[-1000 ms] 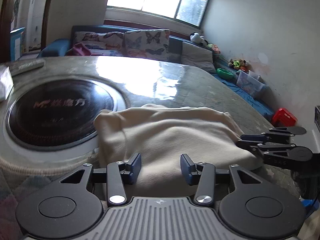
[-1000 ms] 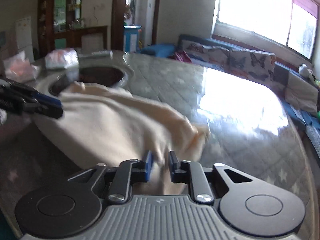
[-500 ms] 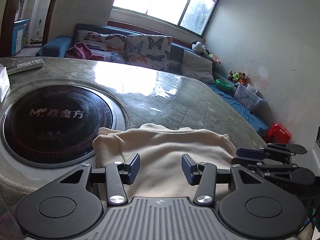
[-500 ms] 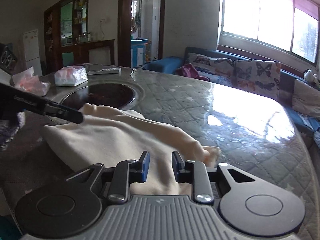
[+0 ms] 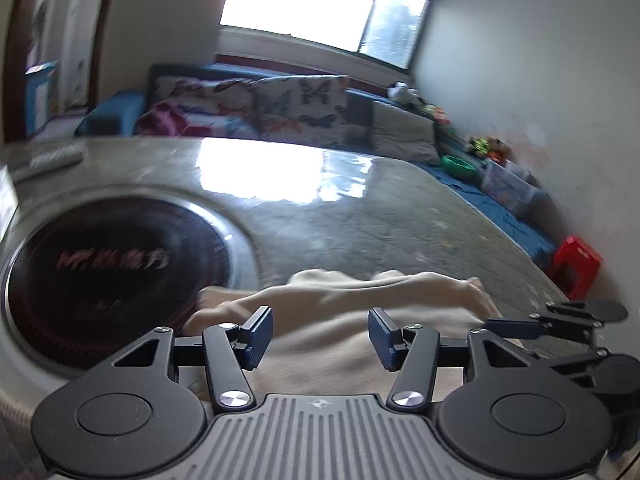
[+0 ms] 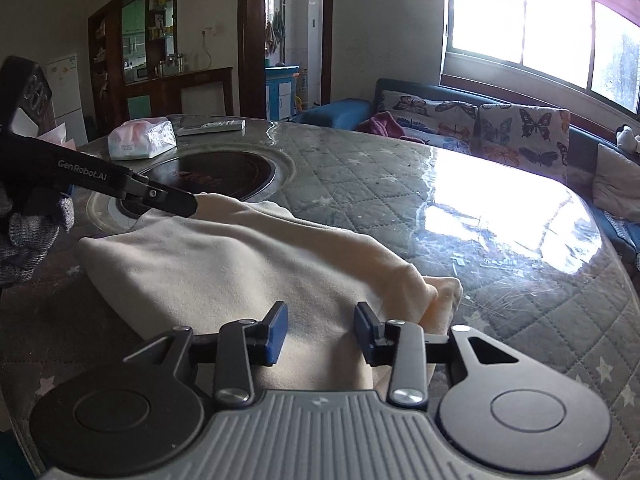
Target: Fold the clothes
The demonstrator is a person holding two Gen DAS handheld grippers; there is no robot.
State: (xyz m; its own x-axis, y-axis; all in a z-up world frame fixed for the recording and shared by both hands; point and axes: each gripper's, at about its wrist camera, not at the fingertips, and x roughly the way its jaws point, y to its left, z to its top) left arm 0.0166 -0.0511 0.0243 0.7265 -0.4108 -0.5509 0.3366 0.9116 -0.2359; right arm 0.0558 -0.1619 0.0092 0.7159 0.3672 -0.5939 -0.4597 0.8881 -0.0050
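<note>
A cream garment [image 6: 240,272] lies folded on the quilted table, one corner reaching the round black cooktop. In the left wrist view the same cream garment [image 5: 352,312] spreads under and ahead of my left gripper [image 5: 320,336], whose jaws are opening with no cloth pinched between the pads. My right gripper [image 6: 320,332] hovers over the garment's near right edge; its jaws are opening too, and the cloth lies beneath them, not gripped. The right gripper's side [image 5: 560,324] shows at the garment's right end. The left gripper's side [image 6: 120,188] shows over the garment's far corner.
A round black cooktop [image 5: 100,276] is set into the table [image 6: 460,240] at the left. A tissue pack [image 6: 140,142] and a remote [image 6: 212,125] lie at the far edge. A sofa with butterfly cushions [image 6: 480,120] stands beyond. A gloved hand [image 6: 28,236] holds the left gripper.
Both grippers' jaws have spread wider; the right one has let go of the cloth. The left gripper has drawn back, so the garment sits lower in its view.
</note>
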